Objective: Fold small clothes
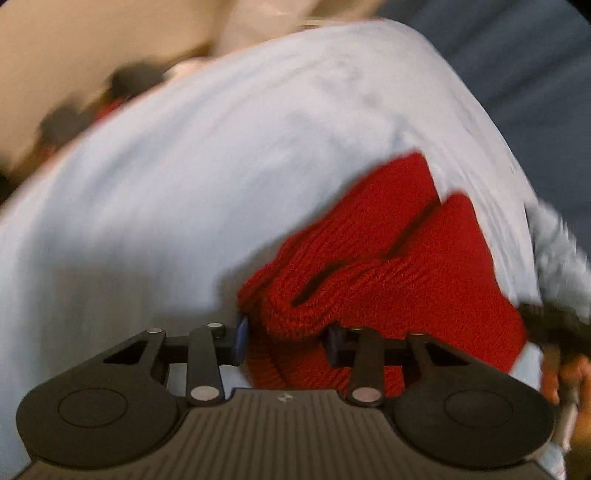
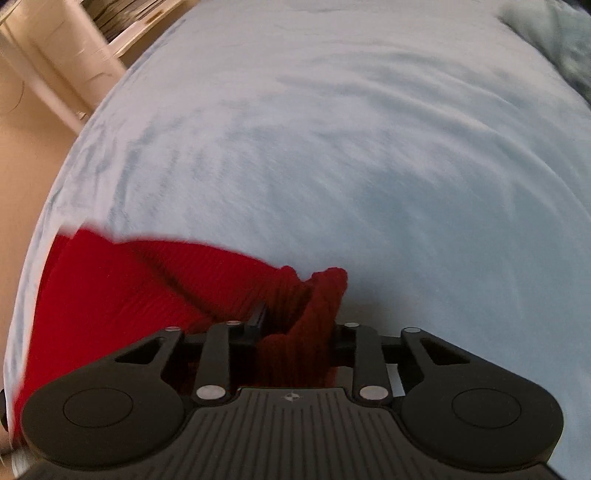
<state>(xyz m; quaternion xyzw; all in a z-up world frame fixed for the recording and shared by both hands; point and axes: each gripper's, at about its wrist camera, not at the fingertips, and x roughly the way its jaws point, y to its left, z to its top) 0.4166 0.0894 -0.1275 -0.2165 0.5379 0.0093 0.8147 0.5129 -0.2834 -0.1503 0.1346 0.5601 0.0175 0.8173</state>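
A red knit garment (image 1: 388, 254) lies bunched on a pale blue bed sheet (image 1: 184, 192). My left gripper (image 1: 286, 338) is shut on a thick fold of it at its near edge. In the right wrist view the same red knit garment (image 2: 122, 280) stretches off to the left, and my right gripper (image 2: 299, 332) is shut on a gathered end of it. The right gripper shows as a dark, blurred shape at the right edge of the left wrist view (image 1: 554, 328). Both views are motion-blurred.
The sheet (image 2: 332, 166) covers a wide bed. A pale fluffy cloth (image 1: 557, 254) lies at the right, also in the right wrist view's top corner (image 2: 554, 33). Beige floor (image 2: 29, 155) and white furniture (image 2: 62, 70) lie left of the bed.
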